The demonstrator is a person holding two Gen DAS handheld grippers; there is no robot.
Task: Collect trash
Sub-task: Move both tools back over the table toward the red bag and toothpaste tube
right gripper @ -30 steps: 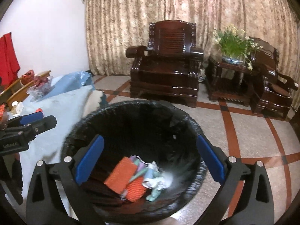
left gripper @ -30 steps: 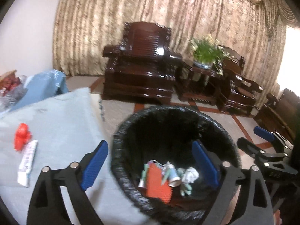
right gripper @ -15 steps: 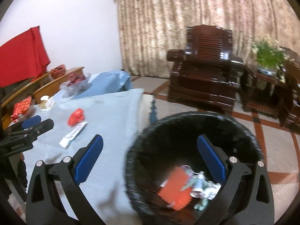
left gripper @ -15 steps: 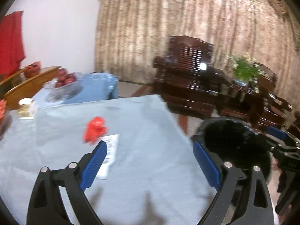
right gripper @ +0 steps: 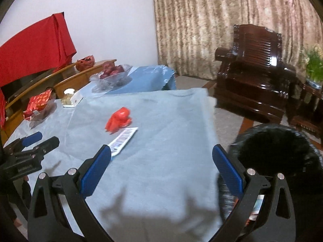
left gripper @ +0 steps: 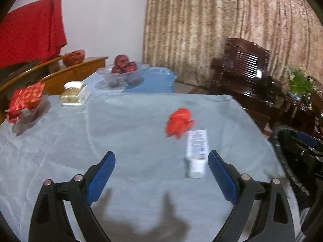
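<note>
Left wrist view: left gripper (left gripper: 161, 173) hangs wide open and empty over the grey tablecloth (left gripper: 125, 133); white tube (left gripper: 196, 151) lies just beside the red crumpled wrapper (left gripper: 178, 124). Right wrist view: right gripper (right gripper: 161, 166) gapes empty too, black bin (right gripper: 278, 153) past the tablecloth's right edge.

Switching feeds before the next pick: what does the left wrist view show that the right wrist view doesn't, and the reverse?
Only the left wrist view shows the white tube's cap end unhidden; the right gripper sits at its edge, fingers unclear. Only the right wrist view shows the bin's dark inside and the left gripper from the side. Both share the crumpled red wrapper, the white tube, the grey tablecloth and the fruit bowl; each camera's own gripper is open and empty.
</note>
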